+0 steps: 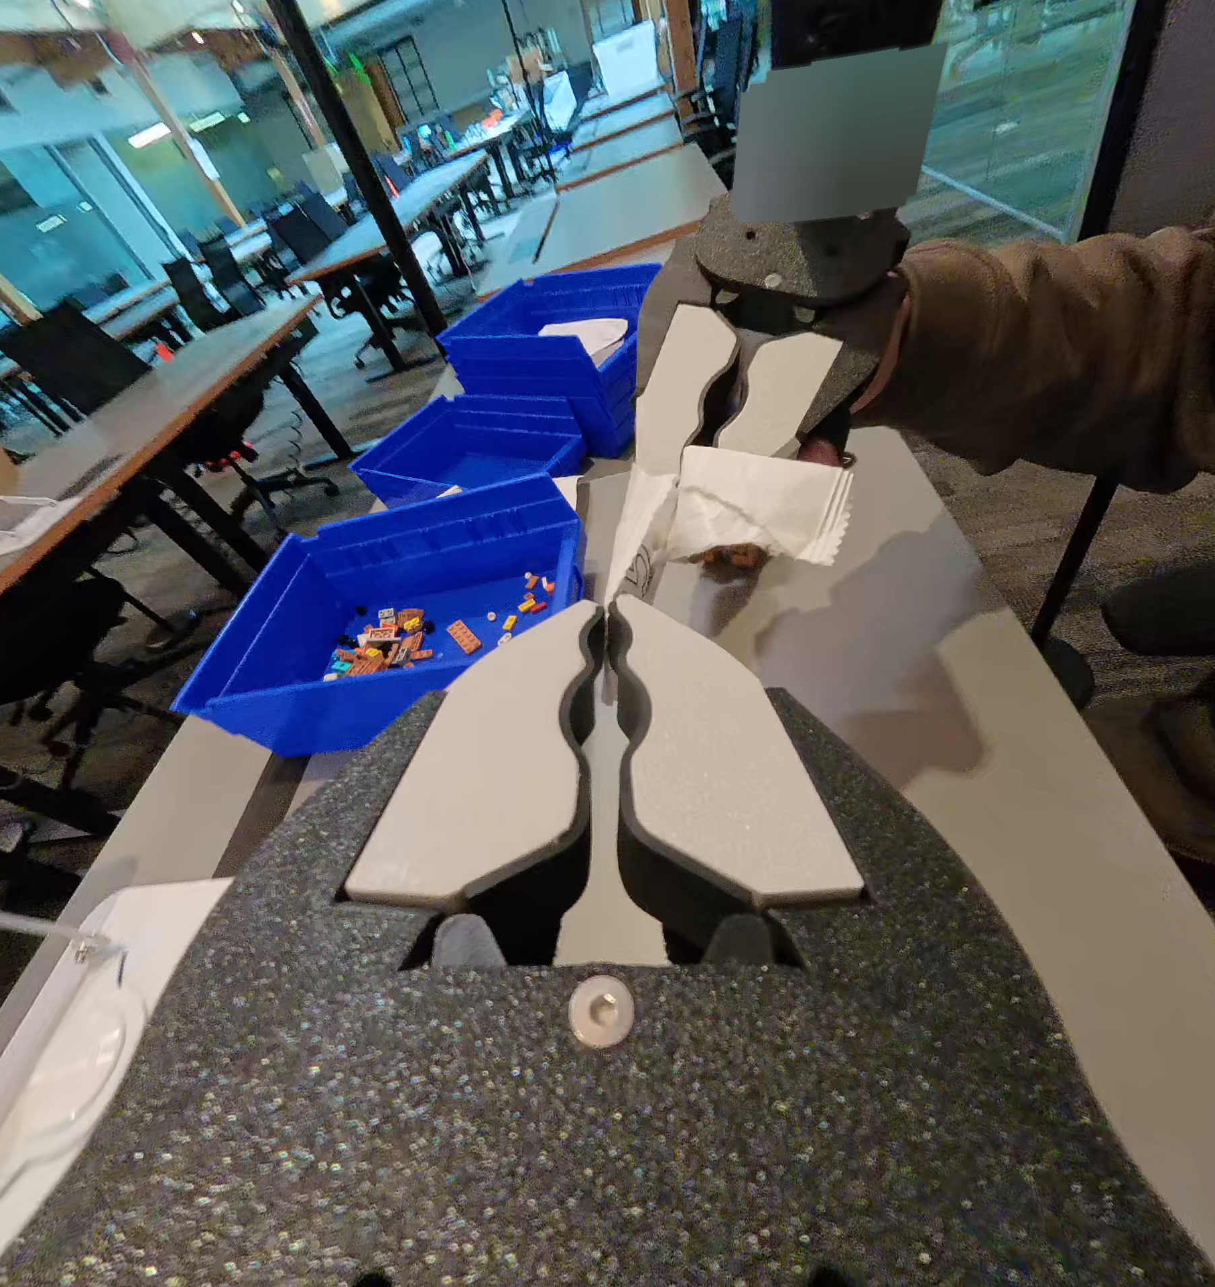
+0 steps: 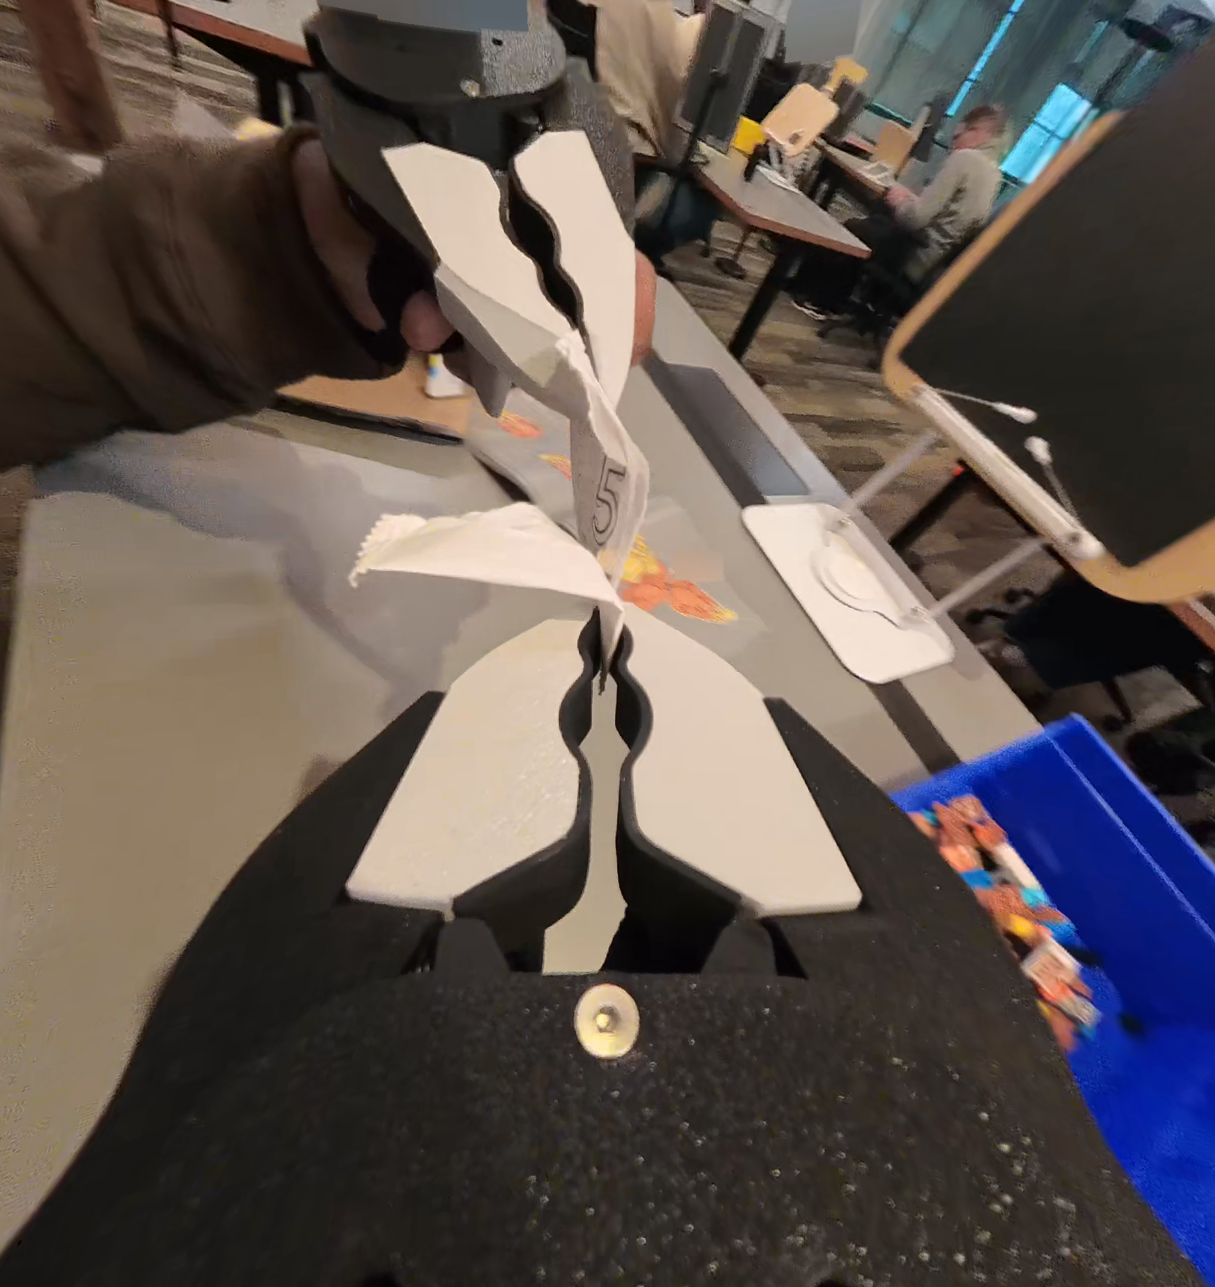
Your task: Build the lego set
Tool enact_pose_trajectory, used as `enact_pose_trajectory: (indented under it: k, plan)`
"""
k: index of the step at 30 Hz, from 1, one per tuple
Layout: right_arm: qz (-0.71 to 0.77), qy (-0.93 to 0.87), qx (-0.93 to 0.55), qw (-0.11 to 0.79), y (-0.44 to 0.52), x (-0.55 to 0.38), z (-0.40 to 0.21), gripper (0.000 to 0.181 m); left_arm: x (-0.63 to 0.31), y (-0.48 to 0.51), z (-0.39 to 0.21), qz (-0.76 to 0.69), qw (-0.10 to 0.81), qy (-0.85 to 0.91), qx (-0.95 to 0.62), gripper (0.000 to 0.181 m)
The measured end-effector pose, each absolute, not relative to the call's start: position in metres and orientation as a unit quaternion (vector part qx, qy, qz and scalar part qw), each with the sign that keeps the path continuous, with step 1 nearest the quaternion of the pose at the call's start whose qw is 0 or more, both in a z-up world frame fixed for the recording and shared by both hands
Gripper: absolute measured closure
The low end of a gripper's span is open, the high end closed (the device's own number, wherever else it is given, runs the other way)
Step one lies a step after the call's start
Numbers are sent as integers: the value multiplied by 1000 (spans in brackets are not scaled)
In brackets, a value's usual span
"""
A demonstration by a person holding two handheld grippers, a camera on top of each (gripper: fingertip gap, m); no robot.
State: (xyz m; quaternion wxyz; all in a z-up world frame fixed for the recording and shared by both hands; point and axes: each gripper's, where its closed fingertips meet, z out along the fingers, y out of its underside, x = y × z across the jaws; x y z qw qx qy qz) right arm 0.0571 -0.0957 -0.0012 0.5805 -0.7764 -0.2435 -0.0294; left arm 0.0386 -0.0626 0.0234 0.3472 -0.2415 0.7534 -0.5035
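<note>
A white paper bag (image 1: 750, 501) hangs torn open above the grey table (image 1: 938, 696), held between both grippers. My left gripper (image 1: 606, 613) is shut on a torn strip of the bag. My right gripper (image 1: 702, 446) faces it and is shut on the bag's main part. Small brown Lego pieces (image 1: 730, 555) show at the torn opening. In the right wrist view my right gripper (image 2: 608, 623) pinches the bag (image 2: 493, 550), and my left gripper (image 2: 580, 341) holds the printed strip (image 2: 604, 473) higher up.
A blue bin (image 1: 437, 536) with several loose Lego pieces (image 1: 395, 641) stands at the left; two more blue bins (image 1: 472, 446) stand behind it. An instruction booklet (image 2: 674, 595) lies under the bag. A white stand base (image 2: 848, 592) sits at the table edge. Some 5 cm of space lies between my two pairs of fingers.
</note>
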Motion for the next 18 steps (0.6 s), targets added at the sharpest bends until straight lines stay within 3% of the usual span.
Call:
enact_pose_trajectory:
  k: [9,18]
  plan:
    - [-90,-206,-798,559,-122,223,-24,180,197,-93,13,-426,282,830,-223,181]
    - [-189,-222,-852,435,-122,305,-102,172,273,-89,-52,-308,248,890,-226,181]
